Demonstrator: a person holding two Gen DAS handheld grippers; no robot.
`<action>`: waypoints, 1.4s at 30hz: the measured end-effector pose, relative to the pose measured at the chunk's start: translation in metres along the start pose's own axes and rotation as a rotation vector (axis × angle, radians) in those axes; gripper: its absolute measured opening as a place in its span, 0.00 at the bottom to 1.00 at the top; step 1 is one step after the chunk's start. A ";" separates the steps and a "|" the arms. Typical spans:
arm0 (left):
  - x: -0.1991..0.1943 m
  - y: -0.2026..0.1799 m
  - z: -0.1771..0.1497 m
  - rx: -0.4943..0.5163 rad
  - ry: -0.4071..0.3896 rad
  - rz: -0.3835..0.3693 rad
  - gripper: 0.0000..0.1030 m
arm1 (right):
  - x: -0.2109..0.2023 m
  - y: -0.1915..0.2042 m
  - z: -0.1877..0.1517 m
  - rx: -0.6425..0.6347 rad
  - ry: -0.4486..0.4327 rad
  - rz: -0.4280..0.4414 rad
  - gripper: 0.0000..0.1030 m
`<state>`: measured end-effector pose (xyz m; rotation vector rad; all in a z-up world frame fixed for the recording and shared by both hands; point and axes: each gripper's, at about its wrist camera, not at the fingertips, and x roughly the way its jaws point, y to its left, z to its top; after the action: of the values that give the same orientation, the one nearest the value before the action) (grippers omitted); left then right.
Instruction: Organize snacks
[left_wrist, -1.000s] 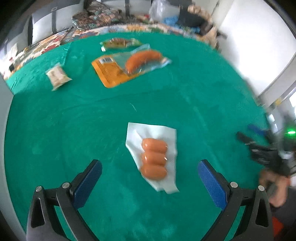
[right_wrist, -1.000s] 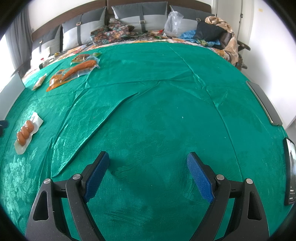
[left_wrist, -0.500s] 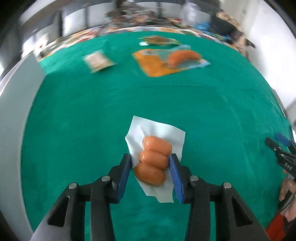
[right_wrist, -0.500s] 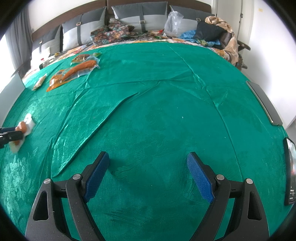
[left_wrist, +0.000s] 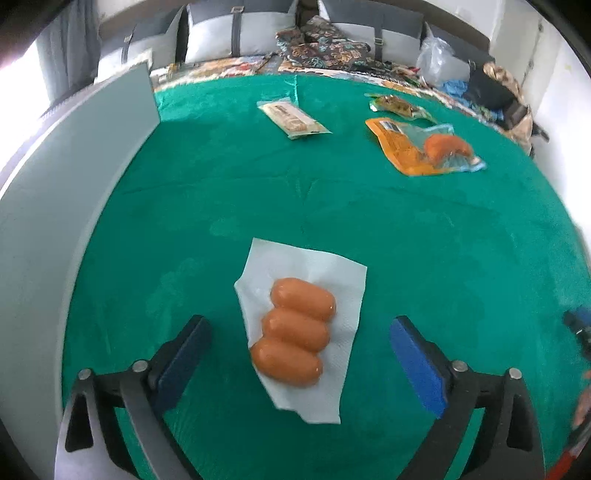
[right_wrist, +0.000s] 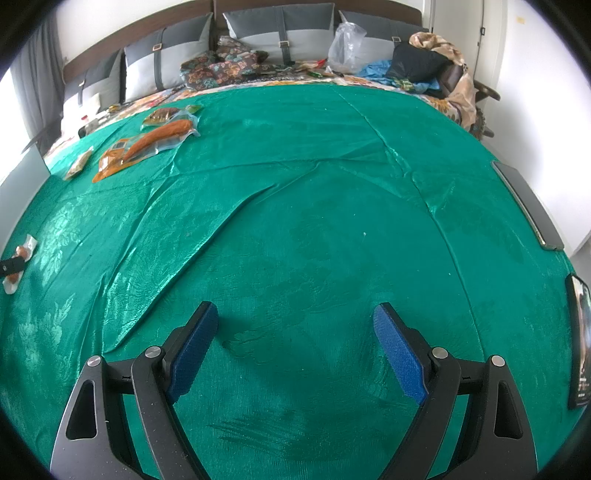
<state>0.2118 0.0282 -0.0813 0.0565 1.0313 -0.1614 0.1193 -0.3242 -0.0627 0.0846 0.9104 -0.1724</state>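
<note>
Left wrist view: the left gripper (left_wrist: 299, 347) has just been opening, its fingers spread wide either side of the sausage pack (left_wrist: 295, 334) on the green bedspread (left_wrist: 406, 229), untouched; a firm regrasp should centre on the sausages. Right wrist view: the right gripper (right_wrist: 295, 347) hangs with fingers spread, empty, well apart from the pack.

Your left handheld gripper (left_wrist: 299, 350) shows black skeletal plastic arms with triangular cut-outs, silver round screws at the pivots and blue textured pads (left_wrist: 417, 365); your right handheld gripper (right_wrist: 291, 347) matches it, blue pads (right_wrist: 400, 354) ribbed like fabric.
</note>
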 end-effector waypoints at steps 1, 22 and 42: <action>0.003 -0.006 0.000 0.027 -0.002 0.023 0.99 | 0.000 0.000 0.000 0.000 0.000 0.000 0.86; 0.001 -0.005 -0.006 0.011 -0.082 0.030 1.00 | 0.000 0.000 0.000 0.000 0.000 -0.001 0.86; 0.001 -0.005 -0.007 0.011 -0.082 0.030 1.00 | 0.015 0.049 0.072 -0.063 0.027 0.142 0.88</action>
<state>0.2058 0.0241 -0.0856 0.0746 0.9471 -0.1405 0.1932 -0.2880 -0.0303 0.0932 0.9328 -0.0111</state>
